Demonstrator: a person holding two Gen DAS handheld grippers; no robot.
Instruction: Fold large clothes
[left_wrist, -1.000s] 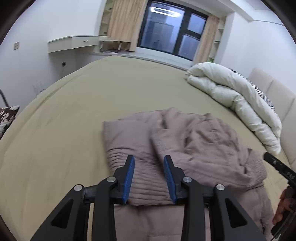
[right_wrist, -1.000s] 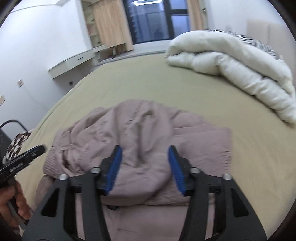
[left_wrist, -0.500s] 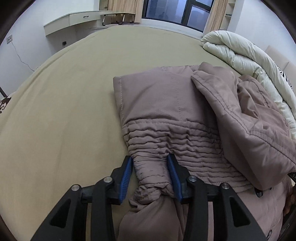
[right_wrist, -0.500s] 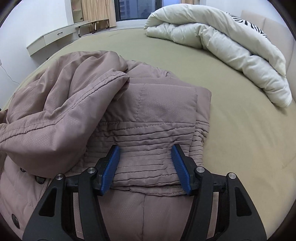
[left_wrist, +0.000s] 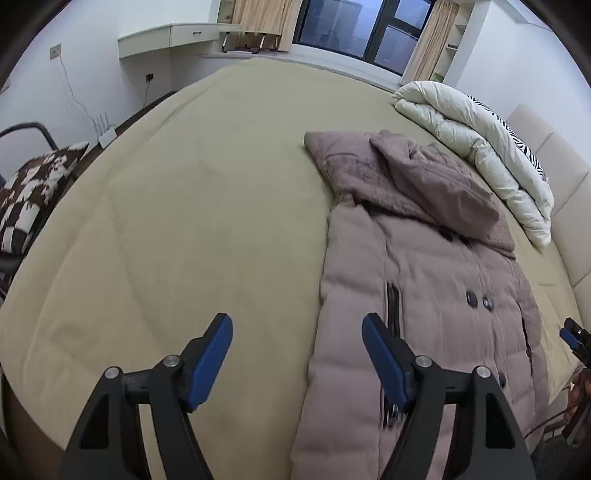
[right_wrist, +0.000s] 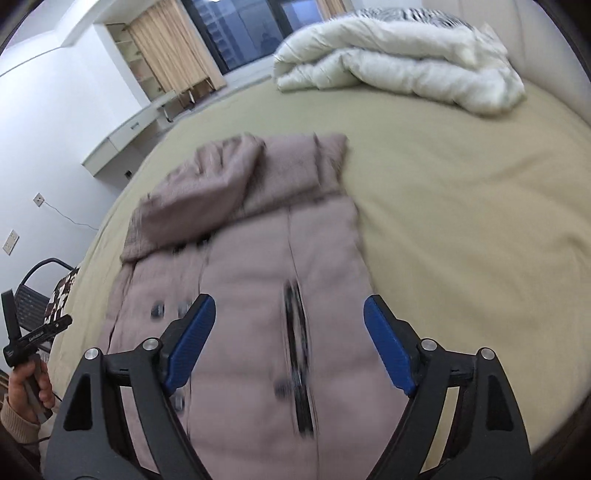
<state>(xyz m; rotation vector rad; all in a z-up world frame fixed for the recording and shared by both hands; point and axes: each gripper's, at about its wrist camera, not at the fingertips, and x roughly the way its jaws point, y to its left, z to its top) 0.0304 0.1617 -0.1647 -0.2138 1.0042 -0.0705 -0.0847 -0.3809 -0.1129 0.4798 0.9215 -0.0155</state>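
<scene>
A mauve padded coat (left_wrist: 436, 273) lies lengthwise on the beige bed (left_wrist: 192, 229), buttons up, with its sleeves and hood folded over the chest at the far end. My left gripper (left_wrist: 297, 332) hovers above the coat's left edge near the hem, its jaws opening, nothing between them but bare bed and coat edge below. In the right wrist view, blurred by motion, the coat (right_wrist: 258, 280) lies under my right gripper (right_wrist: 288, 317), whose jaws are opening with nothing held. Each view catches the other gripper at its margin.
A rolled white duvet (left_wrist: 476, 147) lies by the padded headboard (left_wrist: 565, 206), also the duvet (right_wrist: 399, 70) at the far right. A patterned cushion (left_wrist: 26, 195) on a chair stands beside the bed. A desk shelf (left_wrist: 173, 37) and window lie beyond.
Both grippers let go of the coat's folded upper part, opened wide and pulled back toward the hem. The coat now lies flat and stretched out.
</scene>
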